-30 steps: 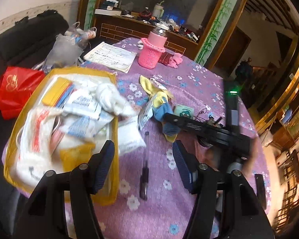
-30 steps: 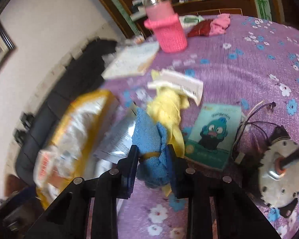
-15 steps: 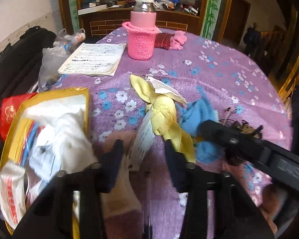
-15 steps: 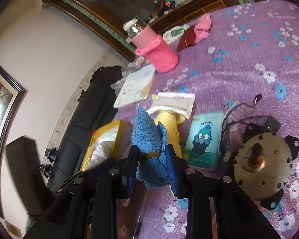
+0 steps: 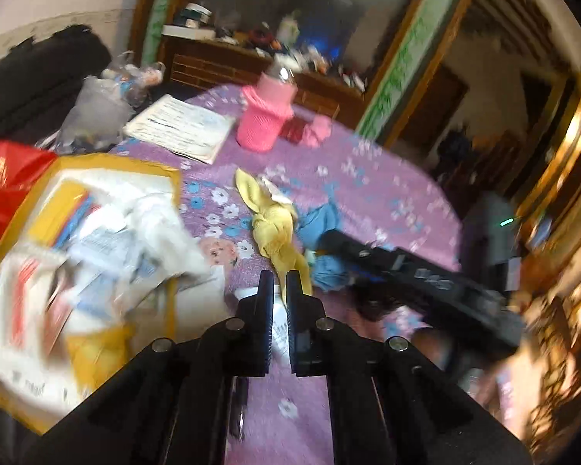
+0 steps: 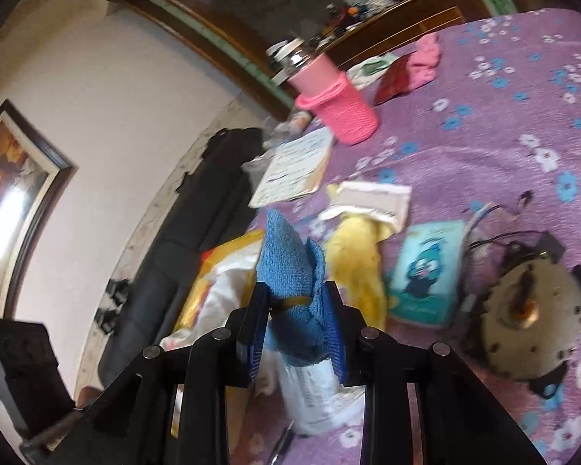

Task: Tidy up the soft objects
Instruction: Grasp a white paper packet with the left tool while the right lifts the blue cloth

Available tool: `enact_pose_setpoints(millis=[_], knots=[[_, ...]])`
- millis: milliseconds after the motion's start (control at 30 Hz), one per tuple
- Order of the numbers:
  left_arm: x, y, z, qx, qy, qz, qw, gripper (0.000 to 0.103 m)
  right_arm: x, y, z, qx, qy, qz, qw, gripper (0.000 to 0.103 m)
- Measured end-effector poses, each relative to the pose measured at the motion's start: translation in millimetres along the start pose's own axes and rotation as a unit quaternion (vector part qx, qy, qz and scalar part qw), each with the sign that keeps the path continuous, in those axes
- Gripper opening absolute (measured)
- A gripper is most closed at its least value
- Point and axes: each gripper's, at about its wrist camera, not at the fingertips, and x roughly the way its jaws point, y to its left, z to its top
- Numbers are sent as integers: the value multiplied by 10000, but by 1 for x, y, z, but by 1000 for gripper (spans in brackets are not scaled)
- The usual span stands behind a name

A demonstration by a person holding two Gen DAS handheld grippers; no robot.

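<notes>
Terry-textured blue cloth (image 6: 290, 267) bunched in right gripper (image 6: 296, 302).

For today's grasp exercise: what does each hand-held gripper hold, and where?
Right hand-held gripper: blue cloth, pinched at its banded middle. Left hand-held gripper: nearly closed, holding nothing visible.

- Purple tablecloth (image 5: 383, 190): open stretch on the far right side, past the pink cup (image 5: 265, 120).
- Yellow cloth (image 5: 277, 228): lies just ahead of the left gripper (image 5: 279, 285), jaws nearly together.
- Yellow bag (image 5: 77, 255): overflowing, fills the left edge.
- Round motor (image 6: 530, 310) with wires: blocks the right side.
- Teal card (image 6: 426, 271): lies between motor and yellow cloth.
- Papers (image 6: 294, 168): lie beside the cup.
</notes>
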Motion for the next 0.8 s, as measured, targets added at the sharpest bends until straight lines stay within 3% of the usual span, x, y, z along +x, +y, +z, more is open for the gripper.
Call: enact_pose_setpoints(millis=[67,200,267,333,400,500,600,700,733,800], knots=[[-19,15,-3,-303,-219,-61,9993,1,2,3,-2,-125,13,-87,9999,28],[-12,29,-4,-480,121,-140,9987,2,7,0,-2,-43,40,-199,9998,28],[4,28,-7,-561,477,-89,9972,12,4,-2,0,43,-37,-210,9998,31],[21,22,-14,-654,764,-253,9946,44,2,-3,1,48,-117,-272,9995,32],[36,10,-22,-629,938,-394,9928,50,-1,-6,2,85,-178,-285,9994,32],[54,-4,-30,-538,1212,-361,9905,50,-8,-9,3,105,-259,-234,9993,32],[69,-17,-32,-402,1270,304,9906,46,-12,-8,2,31,-282,-249,9993,32],[90,-25,-31,-155,1347,774,9877,27,-14,-8,3,25,-247,-163,9996,31],[101,-22,-33,-190,1534,923,9837,15,-15,-9,3,19,-263,-159,9995,31],[118,-11,-38,-449,1840,933,9775,8,-19,-8,4,-14,-304,-125,9995,31]])
